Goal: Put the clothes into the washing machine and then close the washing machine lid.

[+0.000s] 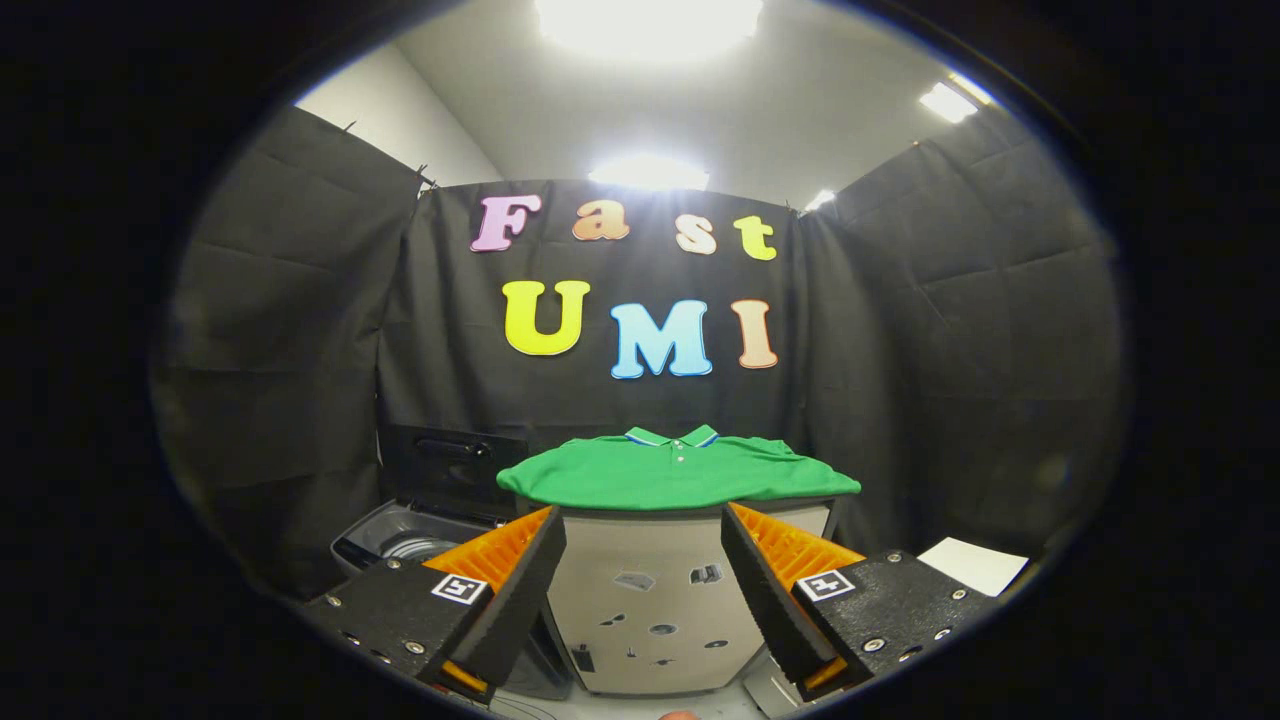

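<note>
green polo shirt (678,473), flat; gripper (643,560) agape

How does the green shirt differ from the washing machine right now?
The shirt is bright green and lies spread flat on a stand; the washing machine is dark grey and sits lower, beside that stand. Its lid stands open and the shirt is not in it. The hand-held gripper is open, touching neither.

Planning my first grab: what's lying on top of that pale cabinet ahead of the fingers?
A green polo shirt lies spread across the cabinet, collar toward the wall, edges overhanging. It covers the cabinet's top surface, so anything beneath is hidden. The gripper is open, holding nothing.
</note>
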{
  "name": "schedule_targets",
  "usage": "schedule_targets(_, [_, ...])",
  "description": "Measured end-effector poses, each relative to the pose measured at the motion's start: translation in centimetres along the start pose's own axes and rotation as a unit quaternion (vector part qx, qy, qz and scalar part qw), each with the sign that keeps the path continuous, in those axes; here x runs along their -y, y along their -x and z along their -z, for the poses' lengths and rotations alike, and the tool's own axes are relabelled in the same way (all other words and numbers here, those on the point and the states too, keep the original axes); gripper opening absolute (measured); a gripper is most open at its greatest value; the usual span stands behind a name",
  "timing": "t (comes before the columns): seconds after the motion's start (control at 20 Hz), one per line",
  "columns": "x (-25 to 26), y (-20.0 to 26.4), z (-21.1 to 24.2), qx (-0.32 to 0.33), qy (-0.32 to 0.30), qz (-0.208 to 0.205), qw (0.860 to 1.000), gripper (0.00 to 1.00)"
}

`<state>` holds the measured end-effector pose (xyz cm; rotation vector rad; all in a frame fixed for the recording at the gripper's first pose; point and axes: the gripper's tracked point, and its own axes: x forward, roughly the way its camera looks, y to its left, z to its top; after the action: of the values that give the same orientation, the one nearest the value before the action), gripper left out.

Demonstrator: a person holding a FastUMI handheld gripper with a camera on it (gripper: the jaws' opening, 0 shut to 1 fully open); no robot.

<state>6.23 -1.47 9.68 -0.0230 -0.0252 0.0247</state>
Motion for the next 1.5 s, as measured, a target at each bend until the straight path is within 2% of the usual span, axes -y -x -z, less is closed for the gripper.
schedule_targets(0.3, [2.2, -6.7, -4.1, 0.004, -0.023, 0.007, 1.0, 0.96])
schedule_targets(0.85, [4.2, -20.2, -6.7, -0.075, -0.057, -0.018, 0.995, 0.96])
schedule_targets(1.0, [4.0, -23.8, -6.1, -0.11, -0.072, -0.034, 0.991, 0.96])
schedule_targets(1.1, [3.3, -25.7, -4.8, -0.149, -0.094, -0.054, 0.983, 0.96])
schedule_targets(1.25, [3.8, -28.5, -3.1, -0.196, -0.106, -0.056, 0.973, 0.96])
schedule_targets(1.5, [4.6, -32.3, 0.3, -0.256, -0.088, -0.053, 0.961, 0.95])
